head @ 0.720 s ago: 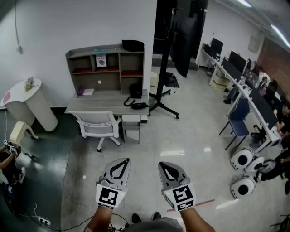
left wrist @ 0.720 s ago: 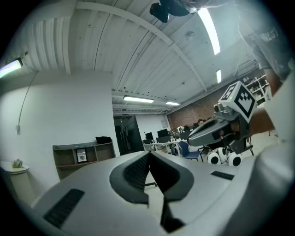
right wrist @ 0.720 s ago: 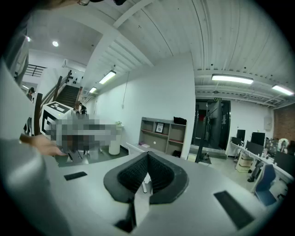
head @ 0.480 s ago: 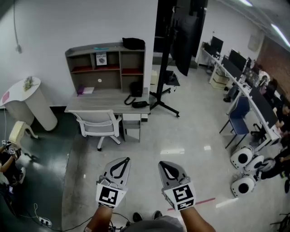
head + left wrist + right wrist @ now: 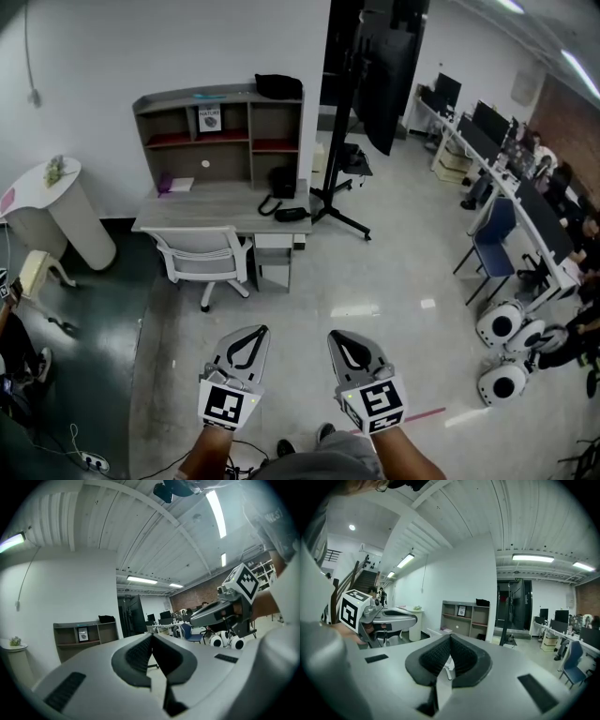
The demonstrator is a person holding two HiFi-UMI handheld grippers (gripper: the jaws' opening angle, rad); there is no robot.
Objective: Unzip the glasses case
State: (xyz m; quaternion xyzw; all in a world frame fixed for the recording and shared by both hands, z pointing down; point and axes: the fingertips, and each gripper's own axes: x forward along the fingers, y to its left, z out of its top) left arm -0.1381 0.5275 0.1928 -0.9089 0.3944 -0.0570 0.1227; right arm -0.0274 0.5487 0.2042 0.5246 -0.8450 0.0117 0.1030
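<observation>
Office floor, seen from my remote station: both of my grippers hang side by side above the pale floor (image 5: 394, 281), pointing toward the far wall. The left gripper (image 5: 255, 334) has its jaws pressed together with nothing between them. The right gripper (image 5: 339, 339) is likewise closed and empty, and in its own view the ribbed pads (image 5: 439, 654) meet at the tips. Across the floor stands a grey counter (image 5: 202, 208) with a shelf unit (image 5: 220, 131) along its back edge and a white chair (image 5: 202, 255) pushed in at its front. At the counter's right end a black bag (image 5: 281, 181) sits upright. Just in front of it lies a small dark oblong that I take for the glasses case (image 5: 290, 215), though from here I cannot tell for sure. It lies well apart from both grippers. A tall black screen (image 5: 384, 66) on a stand rises just right of the counter.
</observation>
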